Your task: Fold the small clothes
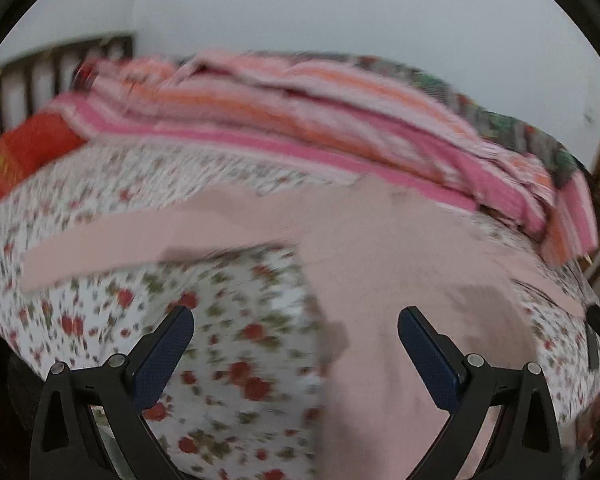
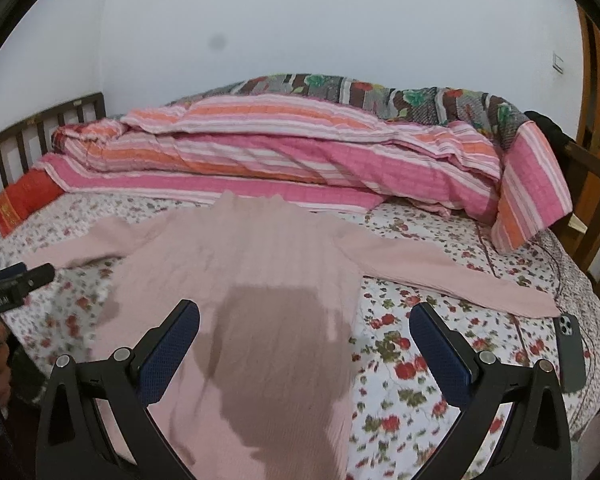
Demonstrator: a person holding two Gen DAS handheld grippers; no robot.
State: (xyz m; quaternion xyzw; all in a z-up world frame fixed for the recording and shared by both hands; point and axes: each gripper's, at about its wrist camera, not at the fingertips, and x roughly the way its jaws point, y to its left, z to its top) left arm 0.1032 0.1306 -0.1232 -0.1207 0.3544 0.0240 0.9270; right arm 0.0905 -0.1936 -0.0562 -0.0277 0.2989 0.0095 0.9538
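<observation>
Lying flat and unfolded on the floral bedsheet (image 2: pixel 412 344) with both sleeves outstretched, the pink ribbed sweater (image 2: pixel 260 264) awaits every fold, while the left gripper (image 1: pixel 296 332) and right gripper (image 2: pixel 304 328) hover spread, empty.

Home bedroom: bed (image 2: pixel 440 360), striped quilt (image 2: pixel 300 160).

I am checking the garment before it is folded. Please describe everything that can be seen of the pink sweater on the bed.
The pink sweater is a pale pink, ribbed knit with a high neck and long sleeves. It lies flat and unfolded on the floral bedsheet, neck towards the striped quilt, both sleeves spread out sideways. Dark shadows fall across its body. The right sleeve's cuff ends close to a phone. Neither gripper holds it.
</observation>
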